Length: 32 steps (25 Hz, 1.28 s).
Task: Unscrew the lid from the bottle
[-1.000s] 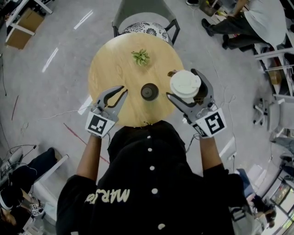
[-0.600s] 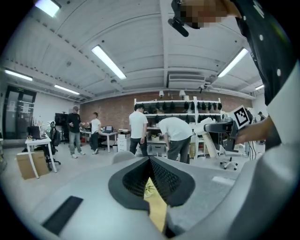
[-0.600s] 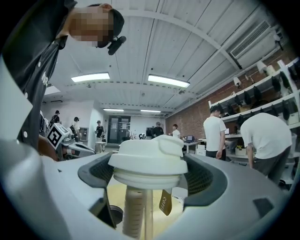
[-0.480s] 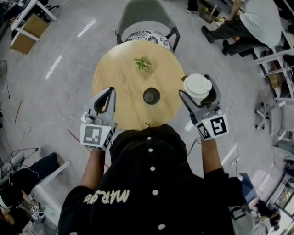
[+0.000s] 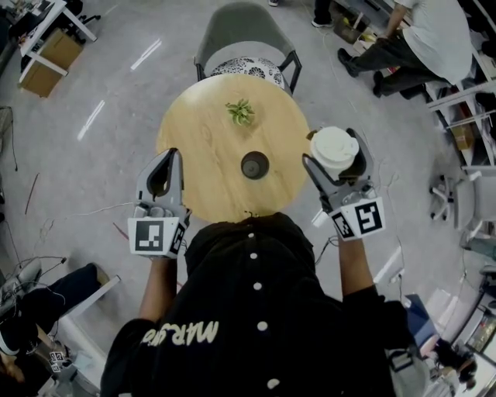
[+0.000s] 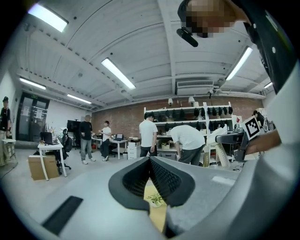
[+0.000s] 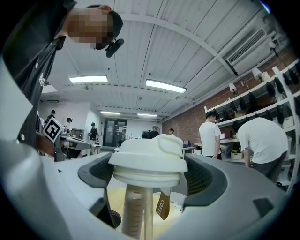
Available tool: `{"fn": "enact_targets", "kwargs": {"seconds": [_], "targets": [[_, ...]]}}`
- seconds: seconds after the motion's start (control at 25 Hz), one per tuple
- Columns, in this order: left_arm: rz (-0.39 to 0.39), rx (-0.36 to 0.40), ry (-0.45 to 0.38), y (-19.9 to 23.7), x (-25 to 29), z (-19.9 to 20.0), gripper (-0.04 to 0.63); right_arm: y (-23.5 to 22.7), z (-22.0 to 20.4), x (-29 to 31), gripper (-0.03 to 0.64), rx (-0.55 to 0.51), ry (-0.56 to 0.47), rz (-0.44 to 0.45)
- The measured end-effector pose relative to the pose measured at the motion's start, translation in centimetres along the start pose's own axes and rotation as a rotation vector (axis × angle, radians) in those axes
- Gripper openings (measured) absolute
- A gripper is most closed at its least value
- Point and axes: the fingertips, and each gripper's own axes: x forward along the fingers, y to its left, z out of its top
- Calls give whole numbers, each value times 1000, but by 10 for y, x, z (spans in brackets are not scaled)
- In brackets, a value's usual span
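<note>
Bottle (image 7: 133,206) upright with its white lid (image 5: 332,144) on, clamped just under the lid by the jaws of the right gripper (image 5: 335,153); it sits just outside the right edge of the round worktop (image 5: 201,128). Left gripper (image 5: 167,159) crosses the left edge, jaws together, nothing between them. Dark round object (image 5: 254,164) at worktop centre and small plant (image 5: 240,111) near the far rim, both well apart from the grippers. Chair (image 5: 246,31) at the far side. Open floor (image 5: 93,178) left and right.

Grey speckled floor (image 5: 77,178), round wooden table (image 5: 194,124), grey chair (image 5: 232,23), brick back wall (image 6: 126,119), ceiling strip lights (image 6: 118,73)
</note>
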Motion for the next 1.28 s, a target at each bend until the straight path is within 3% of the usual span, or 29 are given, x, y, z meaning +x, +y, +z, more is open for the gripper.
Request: {"fn": "enact_targets", "kwargs": {"seconds": [0.64, 0.96, 1.28], "targets": [[-1, 59, -7, -3, 1, -1, 5, -2, 7, 5, 469, -34, -9, 0], [1, 27, -34, -7, 2, 7, 5, -2, 7, 4, 469, -30, -16, -1], [1, 49, -16, -10, 3, 7, 5, -4, 8, 3, 469, -36, -17, 0]]}}
